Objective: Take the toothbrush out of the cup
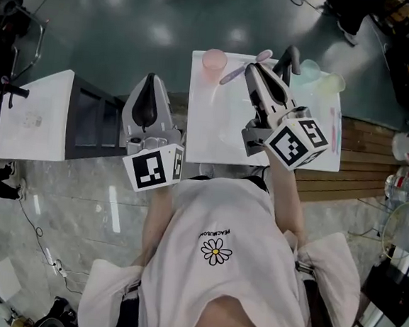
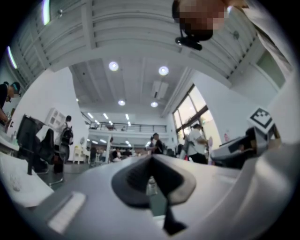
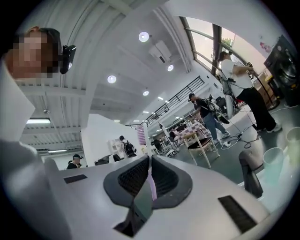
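In the head view a pink cup [image 1: 214, 59] stands at the far left corner of the white table [image 1: 215, 124]. To the right of the cup, and outside it, my right gripper [image 1: 250, 69] is shut on a lilac-pink toothbrush [image 1: 233, 74], which lies slanted across the fingertips. In the right gripper view the toothbrush [image 3: 152, 187] shows as a thin lilac strip pinched between the dark pads of the right gripper [image 3: 150, 161], which points about level into the room. My left gripper [image 1: 152, 83] hangs left of the table. In the left gripper view the left gripper [image 2: 151, 165] is shut and holds nothing.
Two pale cups [image 1: 310, 69] [image 1: 332, 83] stand at the table's far right corner, beside a dark chair back [image 1: 290, 58]. A second white table [image 1: 34, 112] and a dark shelf [image 1: 94, 117] are at the left, and a wooden slatted bench [image 1: 361, 162] is at the right.
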The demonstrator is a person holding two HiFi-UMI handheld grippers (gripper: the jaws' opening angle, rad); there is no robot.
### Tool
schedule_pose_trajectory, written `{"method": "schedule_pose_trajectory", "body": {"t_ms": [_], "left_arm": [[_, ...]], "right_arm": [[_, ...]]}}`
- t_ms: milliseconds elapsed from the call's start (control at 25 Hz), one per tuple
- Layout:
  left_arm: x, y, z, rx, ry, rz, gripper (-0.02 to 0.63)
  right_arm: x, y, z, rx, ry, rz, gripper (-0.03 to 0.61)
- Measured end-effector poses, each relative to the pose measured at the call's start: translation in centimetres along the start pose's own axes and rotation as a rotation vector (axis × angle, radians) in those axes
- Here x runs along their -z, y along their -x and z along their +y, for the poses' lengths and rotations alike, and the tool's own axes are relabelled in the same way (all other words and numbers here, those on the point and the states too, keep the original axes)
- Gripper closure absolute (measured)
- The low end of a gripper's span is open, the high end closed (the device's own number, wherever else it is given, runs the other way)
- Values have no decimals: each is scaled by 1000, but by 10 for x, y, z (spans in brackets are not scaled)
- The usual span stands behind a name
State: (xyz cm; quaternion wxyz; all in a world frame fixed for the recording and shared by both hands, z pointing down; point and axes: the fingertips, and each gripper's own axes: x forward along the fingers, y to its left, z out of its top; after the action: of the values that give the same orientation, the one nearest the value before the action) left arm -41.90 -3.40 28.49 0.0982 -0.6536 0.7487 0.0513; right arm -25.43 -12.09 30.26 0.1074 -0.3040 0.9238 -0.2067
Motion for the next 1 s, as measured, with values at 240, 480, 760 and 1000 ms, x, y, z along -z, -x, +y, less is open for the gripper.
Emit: {"method": "schedule_pose_trajectory", "body": {"t_ms": [240, 480, 760, 1000], "left_arm": [[4, 4, 2, -18, -8, 20, 607], [32, 17, 17, -45, 20, 123, 607], [79, 30, 40, -82, 13, 272, 607], [96, 35, 55, -116, 12, 309, 607]], "right_arm": [[34, -10, -14, 15, -123, 146, 557], [145, -27, -40, 64, -276, 487, 557], [266, -36, -60, 102, -472, 792, 557], [301, -32, -76, 180, -520, 851, 563]]}}
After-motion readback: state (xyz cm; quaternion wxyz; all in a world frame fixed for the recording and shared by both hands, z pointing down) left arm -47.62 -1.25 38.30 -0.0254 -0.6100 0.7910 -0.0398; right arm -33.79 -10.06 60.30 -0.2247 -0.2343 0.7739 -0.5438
